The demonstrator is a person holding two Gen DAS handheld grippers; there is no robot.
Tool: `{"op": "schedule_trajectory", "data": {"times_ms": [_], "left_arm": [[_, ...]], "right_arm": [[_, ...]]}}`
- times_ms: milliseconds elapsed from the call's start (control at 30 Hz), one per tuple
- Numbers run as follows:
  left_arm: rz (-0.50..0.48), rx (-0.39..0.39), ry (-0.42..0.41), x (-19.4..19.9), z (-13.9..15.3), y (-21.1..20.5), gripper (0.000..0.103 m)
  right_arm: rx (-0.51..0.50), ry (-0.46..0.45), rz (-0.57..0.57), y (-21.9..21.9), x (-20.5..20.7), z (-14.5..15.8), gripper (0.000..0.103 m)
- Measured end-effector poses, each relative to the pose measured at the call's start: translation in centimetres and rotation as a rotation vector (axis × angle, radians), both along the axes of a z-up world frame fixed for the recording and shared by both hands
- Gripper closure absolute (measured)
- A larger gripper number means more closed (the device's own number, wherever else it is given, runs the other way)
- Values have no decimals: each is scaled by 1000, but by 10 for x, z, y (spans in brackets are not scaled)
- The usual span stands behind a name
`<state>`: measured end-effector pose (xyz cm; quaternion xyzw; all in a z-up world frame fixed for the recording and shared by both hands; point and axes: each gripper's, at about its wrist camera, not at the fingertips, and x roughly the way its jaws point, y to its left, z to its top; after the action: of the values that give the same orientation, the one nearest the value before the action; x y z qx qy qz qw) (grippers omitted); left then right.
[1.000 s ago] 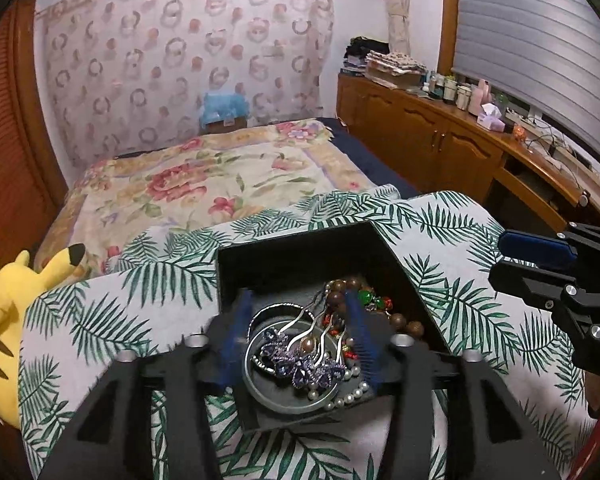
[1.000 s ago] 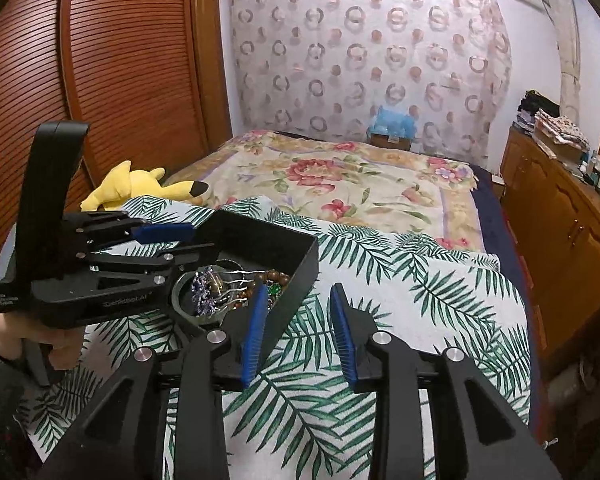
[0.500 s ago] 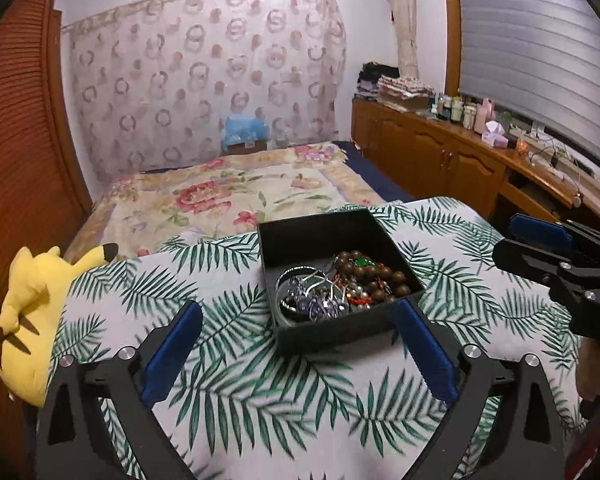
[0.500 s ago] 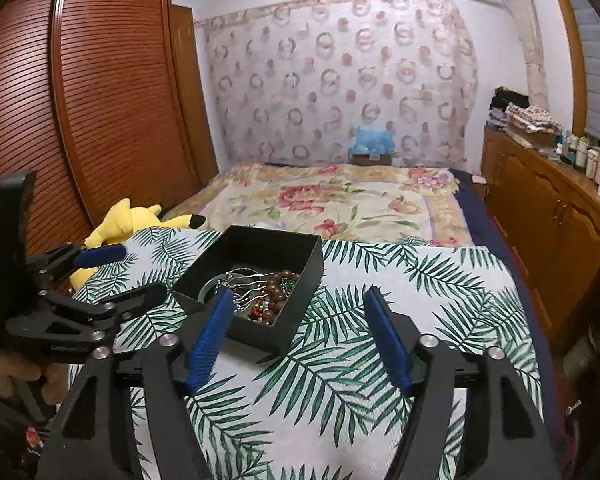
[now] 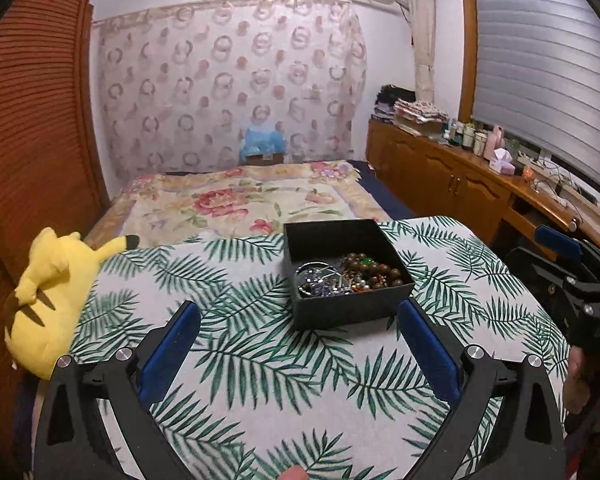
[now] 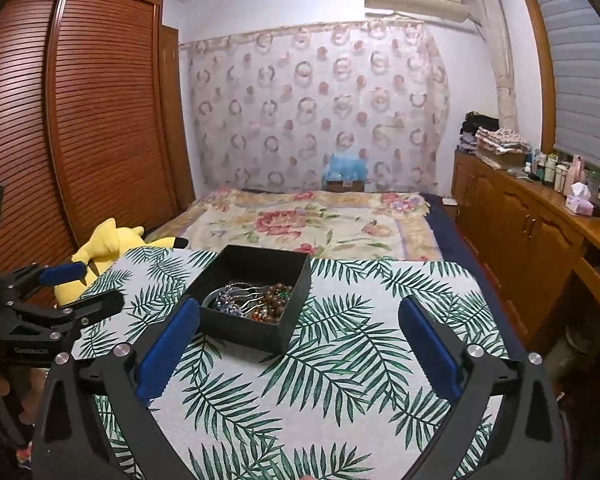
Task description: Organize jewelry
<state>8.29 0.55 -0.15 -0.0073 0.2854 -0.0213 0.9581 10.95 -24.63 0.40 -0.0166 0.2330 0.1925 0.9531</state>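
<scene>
A black open box [image 5: 352, 312] sits on the palm-leaf tablecloth [image 5: 260, 368]. Inside lie brown bead bracelets [image 5: 374, 270], a silver bangle and a purple beaded hairpin [image 5: 320, 286]. My left gripper [image 5: 298, 307] is open, drawn back in front of the box with nothing between its blue pads. The right gripper [image 6: 299, 303] also hangs in front of the box [image 6: 244, 332]; its jaws are opening and hold nothing. The beads [image 6: 276, 300] show in the right wrist view too. Each gripper appears at the edge of the other's view: left gripper [image 6: 60, 292], right gripper [image 5: 560, 264].
A yellow plush toy [image 5: 48, 292] lies at the table's left edge. Behind the table is a bed with a floral blanket [image 5: 240, 200]. A wooden cabinet [image 5: 460, 184] with bottles runs along the right wall, and a slatted wardrobe [image 6: 80, 120] stands on the left.
Both grippers pulled back from the box and opened wide. One second ago the left fingers reached into the box over the jewelry; now they are clear of it.
</scene>
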Motion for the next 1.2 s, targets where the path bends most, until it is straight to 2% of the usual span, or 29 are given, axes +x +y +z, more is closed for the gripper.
{"op": "schedule_trajectory", "data": {"times_ms": [233,400,1200], "left_arm": [[16,-32,2,-18,-3,10,8],[45,-21,5,-23,-6,12,8],[56,-26,-5,-27,-3,13,8]], "right_arm": [[21,6,-22,-8,-9,-2,3],[20,8,-21,-8,-12,-5,3],[18,12,-17,-5,-15,-7,3]]}}
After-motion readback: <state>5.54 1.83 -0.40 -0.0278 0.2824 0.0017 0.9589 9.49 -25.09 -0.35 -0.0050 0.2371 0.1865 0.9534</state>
